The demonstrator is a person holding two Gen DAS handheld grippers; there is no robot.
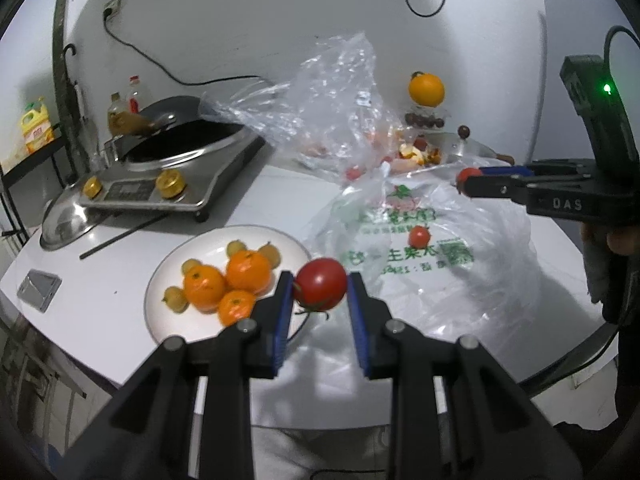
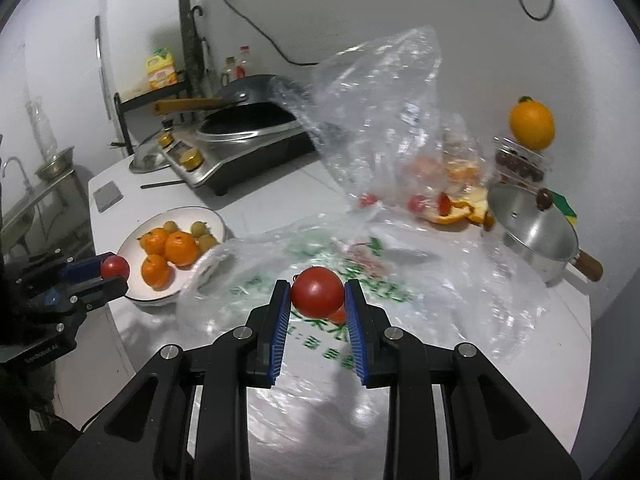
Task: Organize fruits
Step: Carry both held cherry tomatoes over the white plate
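Two black hand-held tools with blue pads, each clamped on a small round red tomato; the left tool (image 1: 320, 292) holds its tomato (image 1: 321, 284) just beside the right rim of the round white plate (image 1: 160, 280) of small orange mandarins (image 1: 224, 284), so the plate lies to its left; the right tool (image 2: 317, 296) holds its tomato (image 2: 317, 291) over the crumpled clear printed plastic bag (image 2: 420, 312) on the white worktop (image 2: 260, 208), farther from the plate, which lies well to its left
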